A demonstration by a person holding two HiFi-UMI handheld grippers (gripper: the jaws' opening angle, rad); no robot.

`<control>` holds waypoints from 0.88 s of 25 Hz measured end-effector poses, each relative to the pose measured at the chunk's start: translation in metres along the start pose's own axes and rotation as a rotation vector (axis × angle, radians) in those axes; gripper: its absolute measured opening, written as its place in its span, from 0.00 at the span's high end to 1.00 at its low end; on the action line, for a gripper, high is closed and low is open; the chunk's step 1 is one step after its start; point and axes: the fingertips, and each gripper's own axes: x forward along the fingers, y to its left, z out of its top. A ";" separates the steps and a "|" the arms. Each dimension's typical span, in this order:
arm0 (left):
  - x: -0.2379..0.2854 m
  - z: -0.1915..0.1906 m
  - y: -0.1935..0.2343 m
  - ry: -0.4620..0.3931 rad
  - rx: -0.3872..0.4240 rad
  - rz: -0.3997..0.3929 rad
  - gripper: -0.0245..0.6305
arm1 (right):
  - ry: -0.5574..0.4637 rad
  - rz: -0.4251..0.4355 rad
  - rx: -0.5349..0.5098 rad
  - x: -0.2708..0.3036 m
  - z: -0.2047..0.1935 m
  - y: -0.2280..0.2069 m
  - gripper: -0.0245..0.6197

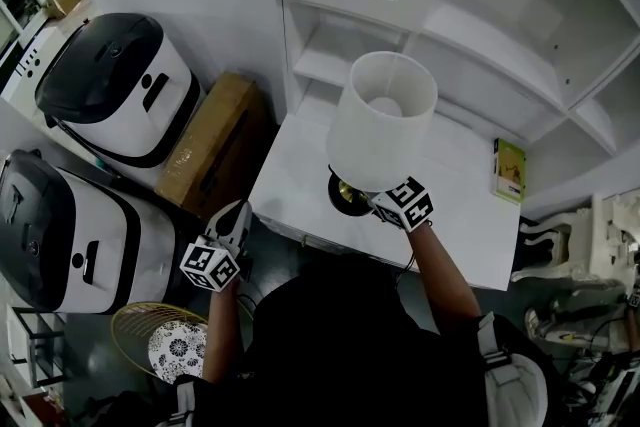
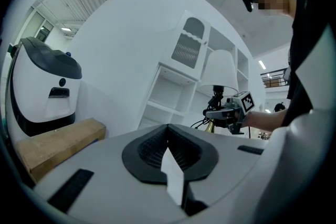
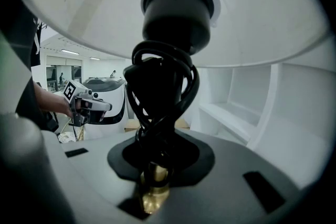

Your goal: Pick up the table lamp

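The table lamp [image 1: 382, 120] has a white drum shade and a brass base [image 1: 348, 193] over the white table [image 1: 460, 215]. My right gripper [image 1: 378, 203] reaches under the shade and is shut on the lamp's stem. In the right gripper view the brass stem [image 3: 154, 186], wound with black cord [image 3: 160, 92], sits between the jaws of the right gripper [image 3: 155, 165], with the shade [image 3: 262, 18] overhead. My left gripper [image 1: 232, 223] hangs off the table's left edge, shut and holding nothing. In the left gripper view, beyond the left gripper [image 2: 169, 152], the lamp [image 2: 220, 68] and right gripper [image 2: 223, 113] show.
A white shelf unit [image 1: 480, 45] stands behind the table, with a green packet [image 1: 509, 170] at the table's right. Two white-and-black machines [image 1: 110, 85] [image 1: 60, 235] and a cardboard box [image 1: 215, 150] fill the left. A gold wire basket [image 1: 150, 335] sits on the floor.
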 end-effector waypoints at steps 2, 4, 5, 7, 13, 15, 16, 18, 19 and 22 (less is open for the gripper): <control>0.000 -0.001 0.001 0.001 -0.001 -0.002 0.95 | -0.003 -0.003 -0.001 0.001 0.001 0.000 0.84; 0.000 -0.001 0.003 0.002 -0.002 -0.004 0.95 | 0.002 -0.014 0.006 0.002 -0.002 -0.002 0.84; -0.001 -0.001 0.004 0.003 -0.001 -0.003 0.95 | 0.003 -0.017 0.009 0.003 -0.003 -0.003 0.84; -0.003 0.001 0.007 0.002 0.001 0.001 0.95 | -0.001 -0.016 0.007 0.007 -0.001 -0.003 0.84; -0.003 0.002 0.010 0.001 0.000 0.007 0.95 | -0.001 -0.020 -0.002 0.009 0.001 -0.006 0.84; -0.003 0.001 0.011 0.002 -0.001 0.009 0.95 | 0.003 -0.024 -0.003 0.010 0.001 -0.007 0.84; -0.003 0.001 0.011 0.002 -0.002 0.009 0.95 | 0.007 -0.025 -0.001 0.010 0.000 -0.008 0.84; -0.002 0.000 0.011 0.003 -0.003 0.009 0.95 | 0.013 -0.027 0.001 0.011 -0.002 -0.010 0.84; -0.002 0.000 0.011 0.004 -0.004 0.009 0.95 | 0.013 -0.028 0.002 0.011 -0.002 -0.011 0.84; -0.002 0.001 0.012 0.002 -0.003 0.009 0.95 | 0.004 -0.030 0.006 0.013 0.002 -0.012 0.84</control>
